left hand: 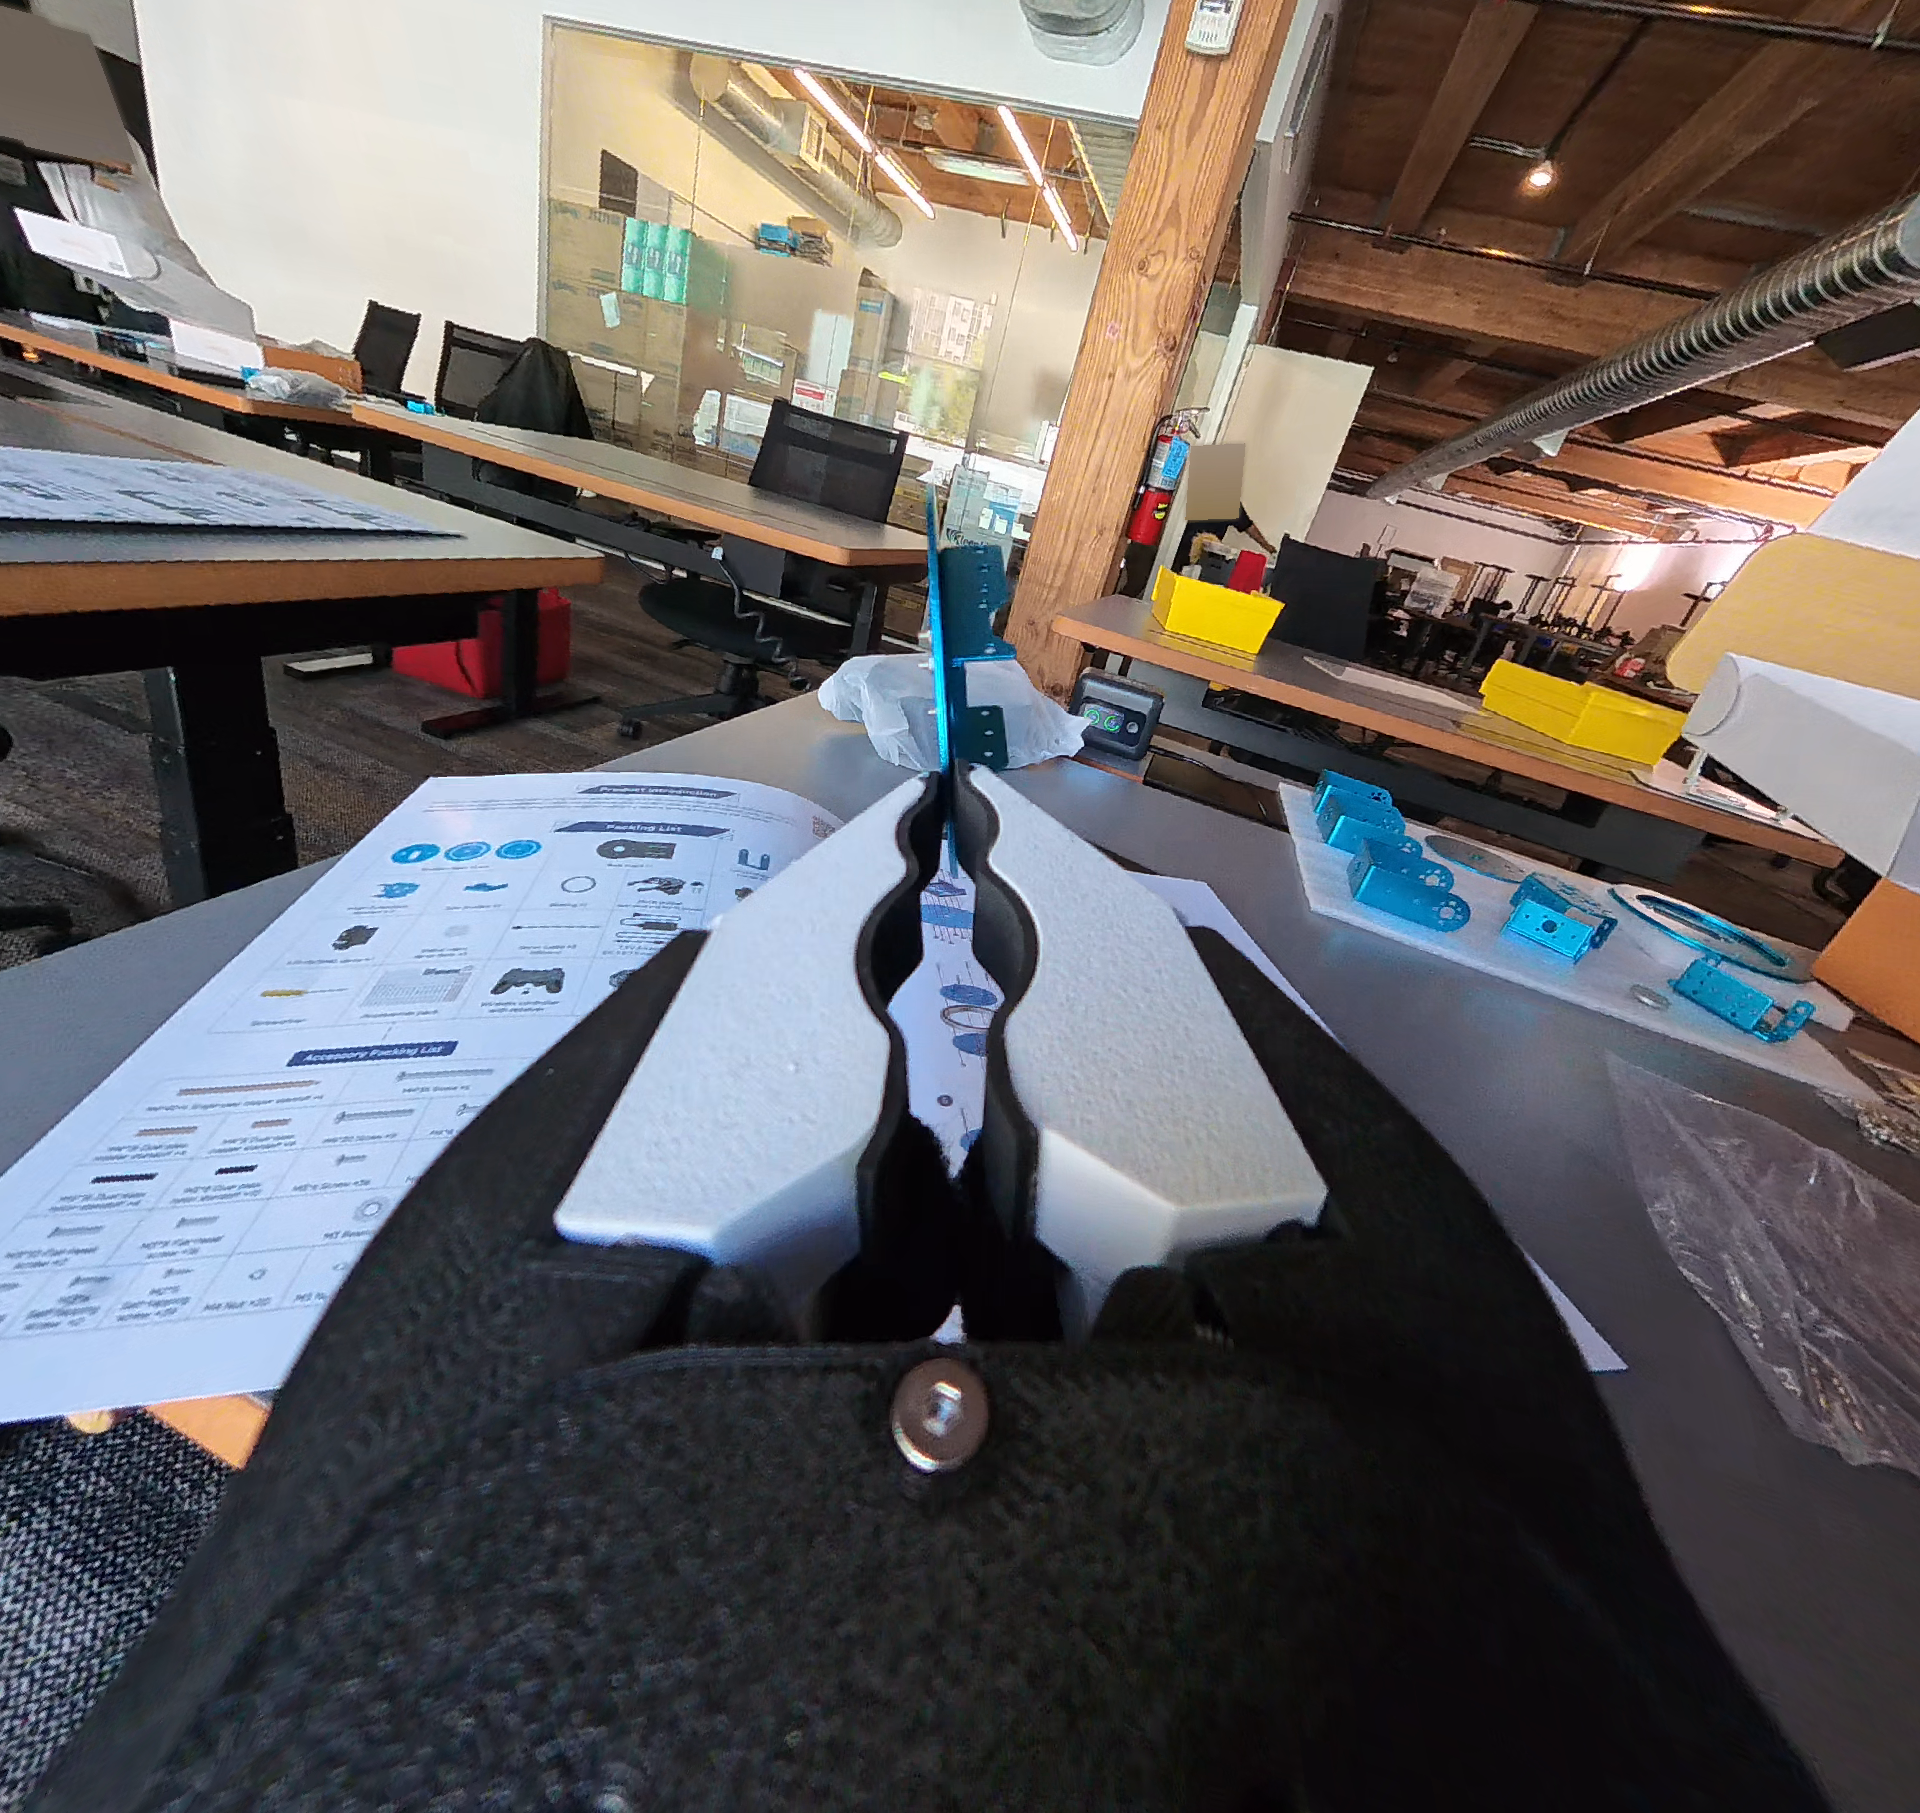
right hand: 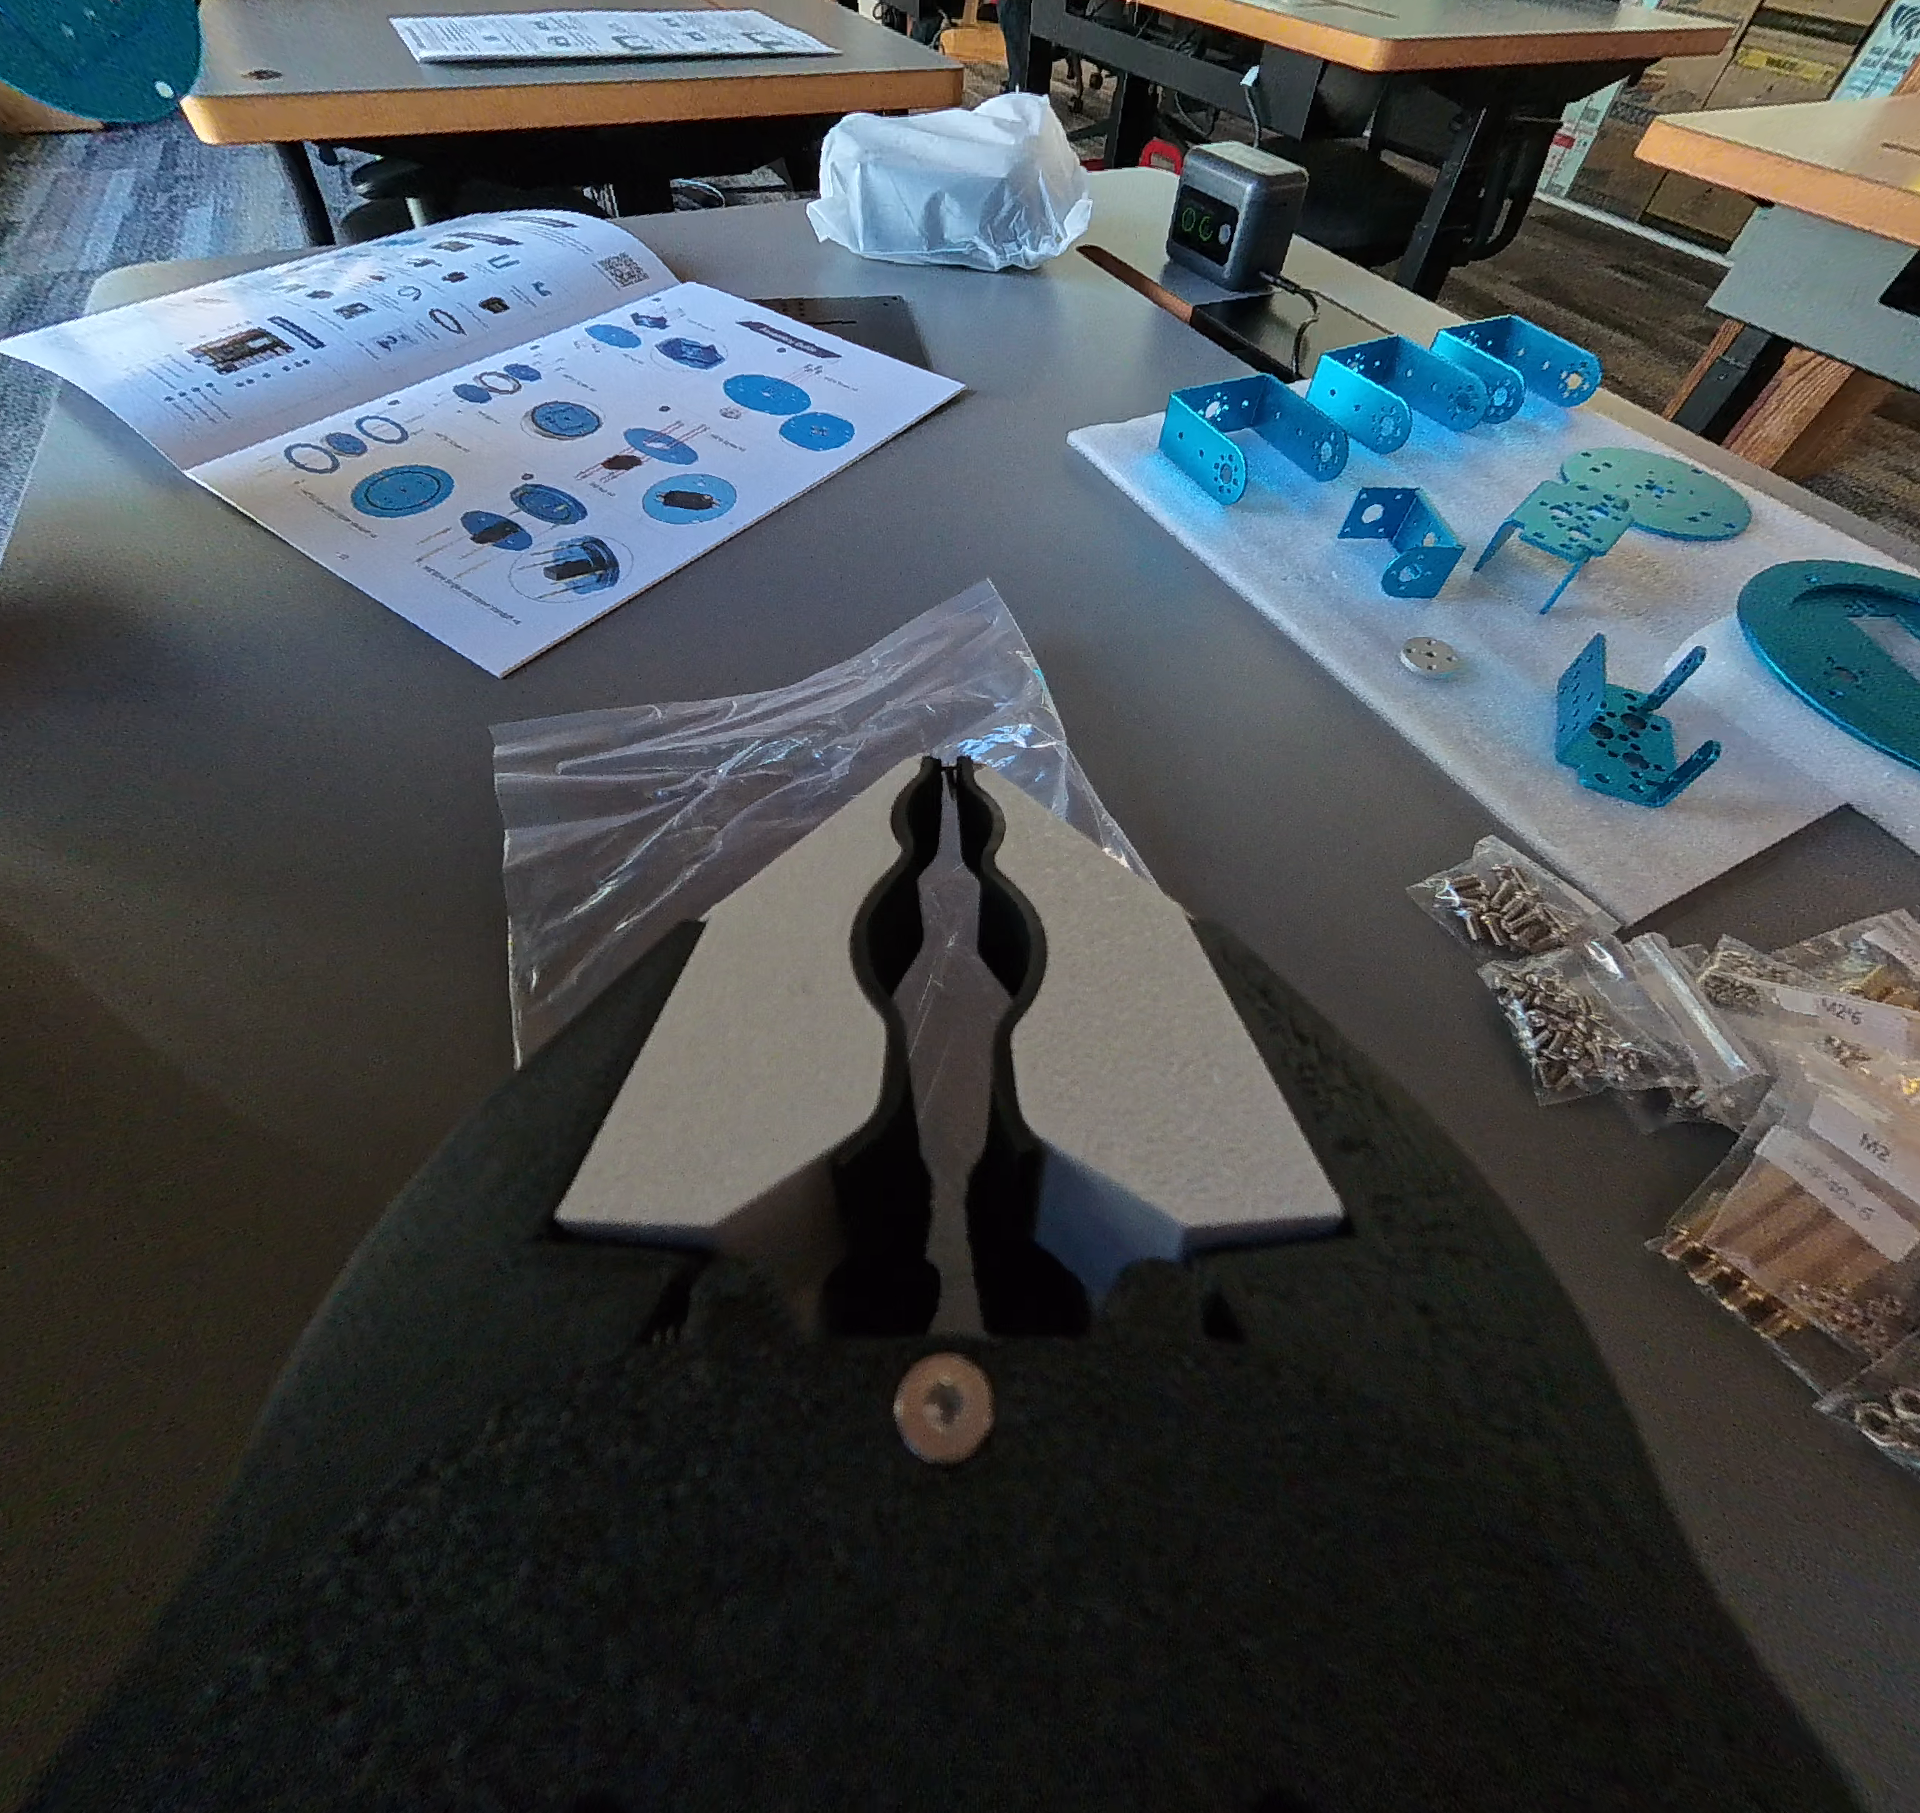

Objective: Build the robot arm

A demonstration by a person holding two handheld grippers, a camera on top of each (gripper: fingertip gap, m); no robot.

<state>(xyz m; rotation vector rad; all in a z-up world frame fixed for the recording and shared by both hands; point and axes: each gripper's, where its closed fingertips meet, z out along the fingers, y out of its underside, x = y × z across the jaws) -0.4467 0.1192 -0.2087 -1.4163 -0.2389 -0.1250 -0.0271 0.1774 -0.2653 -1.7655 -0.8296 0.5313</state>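
My left gripper (left hand: 948, 784) is shut on the lower edge of a blue metal plate (left hand: 938, 641), which I see edge-on and upright above the grey table (left hand: 1351, 1088). A blue perforated bracket (left hand: 982, 610) sits on its right face. The same round plate shows at the top left of the right wrist view (right hand: 94, 7). My right gripper (right hand: 948, 764) is shut, with a tiny dark part pinched at its tips, too small to identify. It hovers over an empty clear plastic bag (right hand: 748, 787) on the table.
An open instruction booklet (right hand: 499, 413) lies at the left. A white foam sheet (right hand: 1299, 537) at the right carries several blue brackets and discs. Bags of screws (right hand: 1621, 1015) lie in front of it. A crumpled white bag (right hand: 945, 184) and a small dark device (right hand: 1231, 210) stand at the far edge. Across from one pair of fingers to the other is roughly 45 centimeters.
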